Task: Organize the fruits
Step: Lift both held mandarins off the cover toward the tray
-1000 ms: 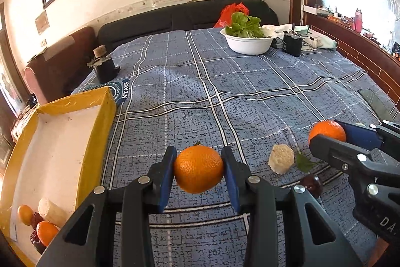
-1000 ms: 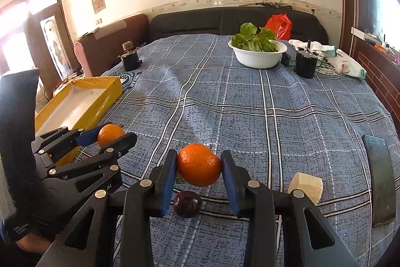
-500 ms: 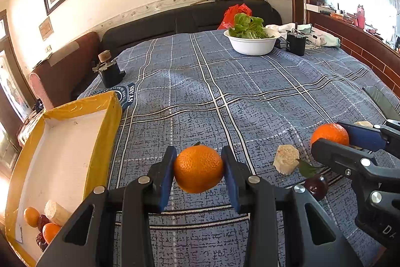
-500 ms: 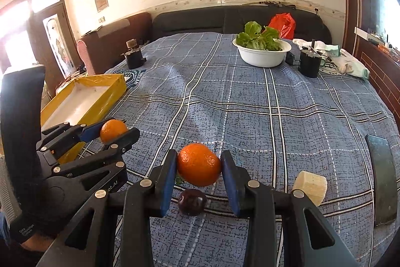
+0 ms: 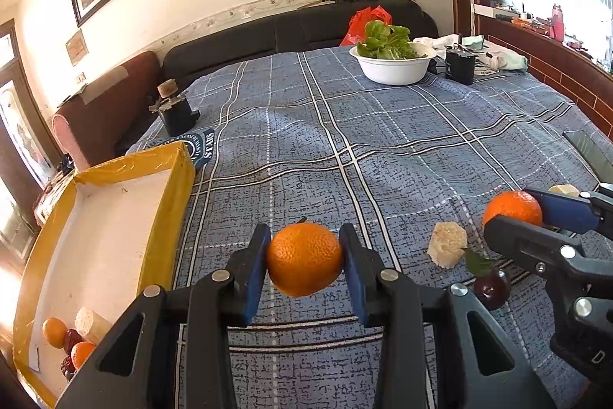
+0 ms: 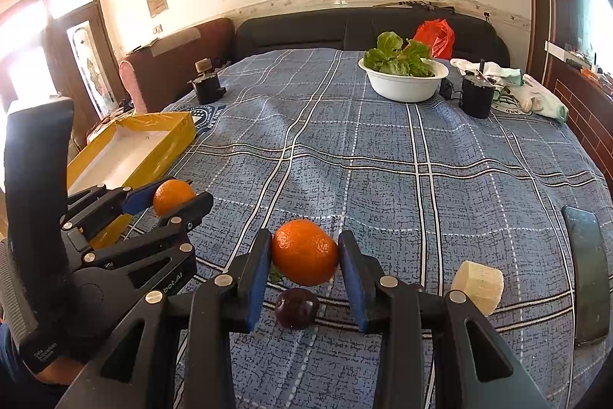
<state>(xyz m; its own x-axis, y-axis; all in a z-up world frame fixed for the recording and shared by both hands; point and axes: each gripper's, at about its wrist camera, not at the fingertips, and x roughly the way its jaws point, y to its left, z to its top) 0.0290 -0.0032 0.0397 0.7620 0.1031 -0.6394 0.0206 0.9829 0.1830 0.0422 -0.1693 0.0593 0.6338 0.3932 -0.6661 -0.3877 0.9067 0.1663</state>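
Nothing has moved: left gripper [image 5: 304, 257] and right gripper [image 6: 304, 257] each clamp an orange; yellow box [image 5: 174, 194] part-filled, dark fruit [image 6: 295, 307] remains on bedspread.

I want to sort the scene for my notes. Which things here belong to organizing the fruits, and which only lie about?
Job: orange in left tongs, orange in right tongs, plum, yellow box.

Lying about: lettuce bowl, phone, red bag.
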